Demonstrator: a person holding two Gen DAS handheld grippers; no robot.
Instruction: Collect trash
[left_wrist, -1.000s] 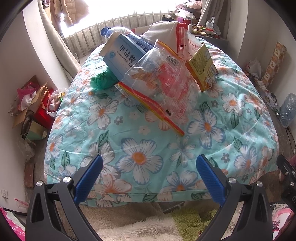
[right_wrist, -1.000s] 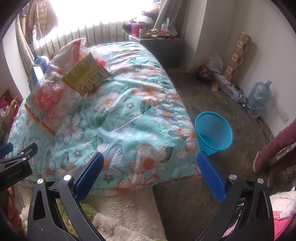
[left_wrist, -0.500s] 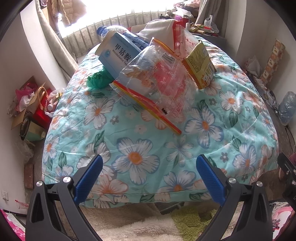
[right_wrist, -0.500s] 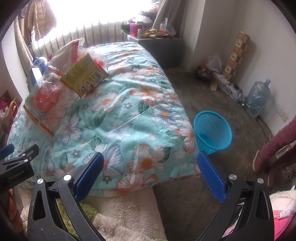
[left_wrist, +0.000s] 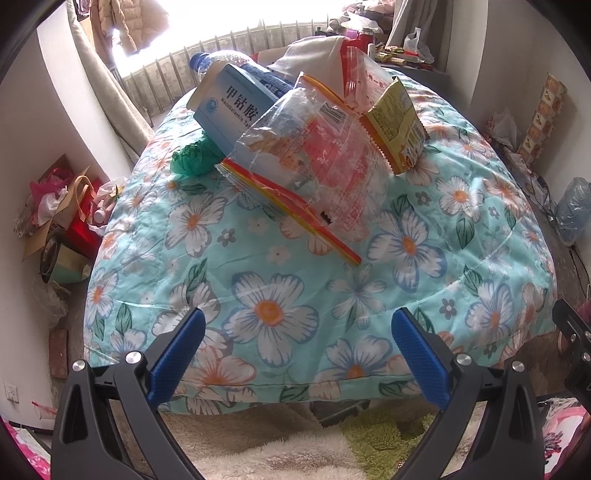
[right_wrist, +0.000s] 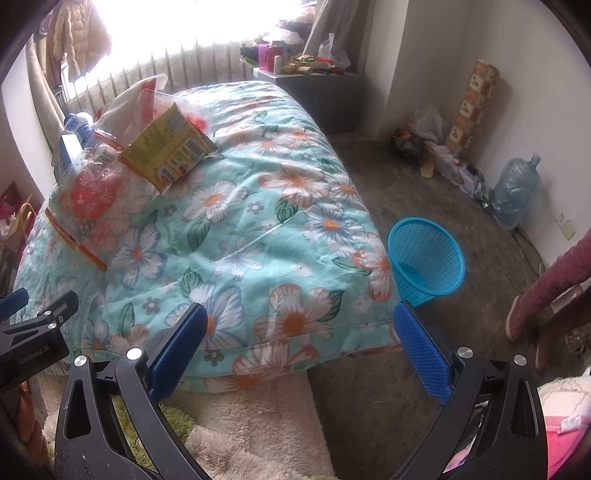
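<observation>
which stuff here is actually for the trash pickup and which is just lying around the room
For the job:
clear plastic bag
yellow snack wrapper
blue medicine box
plastic bottle
green crumpled bag
blue mesh basket
left gripper and right gripper, both open

Just lying about:
floral quilt
big water jug
red bag by the wall
cluttered side table

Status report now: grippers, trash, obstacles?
Left gripper open, empty. Right gripper open, empty. Trash pile untouched on quilt. Blue basket on floor, unobstructed.

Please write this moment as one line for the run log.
left tool open, empty | right tool open, empty | trash pile on quilt | blue basket on floor
</observation>
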